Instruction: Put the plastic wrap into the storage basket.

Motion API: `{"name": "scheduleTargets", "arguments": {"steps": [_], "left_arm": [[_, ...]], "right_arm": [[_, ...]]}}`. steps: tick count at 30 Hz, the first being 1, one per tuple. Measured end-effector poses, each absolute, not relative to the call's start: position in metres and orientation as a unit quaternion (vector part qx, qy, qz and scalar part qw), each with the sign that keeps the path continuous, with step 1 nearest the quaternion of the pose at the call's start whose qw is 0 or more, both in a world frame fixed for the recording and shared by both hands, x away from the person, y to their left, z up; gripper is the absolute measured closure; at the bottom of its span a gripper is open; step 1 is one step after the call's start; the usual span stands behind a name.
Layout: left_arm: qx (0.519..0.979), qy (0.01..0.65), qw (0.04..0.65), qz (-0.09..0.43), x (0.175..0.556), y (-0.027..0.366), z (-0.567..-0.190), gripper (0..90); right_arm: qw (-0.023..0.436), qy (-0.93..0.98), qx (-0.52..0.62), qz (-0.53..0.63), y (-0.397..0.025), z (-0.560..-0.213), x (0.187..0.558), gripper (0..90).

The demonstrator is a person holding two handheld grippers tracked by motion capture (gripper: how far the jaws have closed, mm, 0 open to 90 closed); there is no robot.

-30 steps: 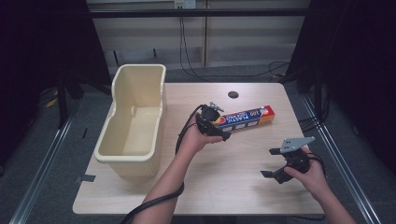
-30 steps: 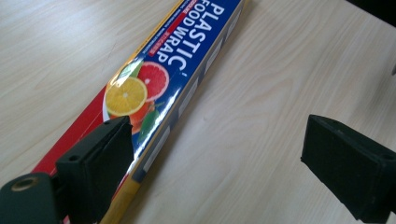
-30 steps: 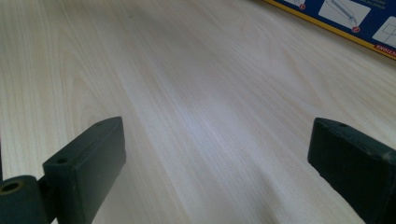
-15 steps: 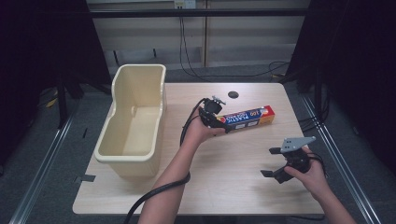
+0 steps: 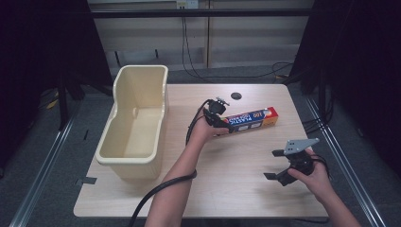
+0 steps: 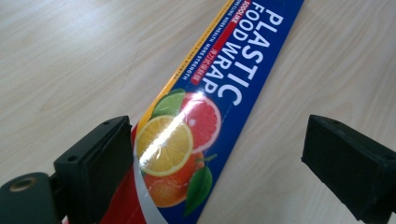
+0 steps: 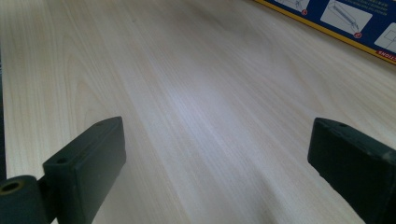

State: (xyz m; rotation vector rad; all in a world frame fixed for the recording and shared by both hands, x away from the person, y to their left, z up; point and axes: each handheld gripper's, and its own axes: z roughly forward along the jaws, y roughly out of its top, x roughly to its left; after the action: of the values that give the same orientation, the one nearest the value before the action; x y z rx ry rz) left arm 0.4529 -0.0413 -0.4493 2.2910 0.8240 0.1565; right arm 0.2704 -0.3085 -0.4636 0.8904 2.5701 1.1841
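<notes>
A long blue box of plastic food wrap (image 5: pixel 250 119) lies flat on the wooden table (image 5: pixel 236 189), right of centre. My left gripper (image 5: pixel 221 119) is at the box's left end. In the left gripper view the box (image 6: pixel 224 84) runs up between the open jaws, and the fruit picture sits beside the left pad (image 6: pixel 100 163). My left gripper (image 6: pixel 219 163) is open with a wide gap on its right side. My right gripper (image 5: pixel 280 165) hovers open near the table's front right. In its own view the right gripper (image 7: pixel 219 163) faces bare wood, with the box's edge (image 7: pixel 345 18) far off.
A tall cream plastic bin (image 5: pixel 137 118) stands at the table's left edge, with nothing visible inside it. A small black disc (image 5: pixel 236 96) lies behind the box near the far edge. Bare wood spans the space between the two grippers.
My left hand has shifted slightly up and back at the box's left end, with its jaws still apart. The right gripper has stayed where it was.
</notes>
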Motion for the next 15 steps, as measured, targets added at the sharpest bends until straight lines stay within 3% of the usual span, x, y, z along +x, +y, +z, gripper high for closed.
{"name": "scheduleTargets", "arguments": {"steps": [15], "left_arm": [[0.889,0.315,0.328,0.062,0.4630,-0.0434,-0.4567,11.9]], "right_arm": [[0.085,0.859,0.300,0.407,-0.3110,-0.4620,0.2712,4.0]]}}
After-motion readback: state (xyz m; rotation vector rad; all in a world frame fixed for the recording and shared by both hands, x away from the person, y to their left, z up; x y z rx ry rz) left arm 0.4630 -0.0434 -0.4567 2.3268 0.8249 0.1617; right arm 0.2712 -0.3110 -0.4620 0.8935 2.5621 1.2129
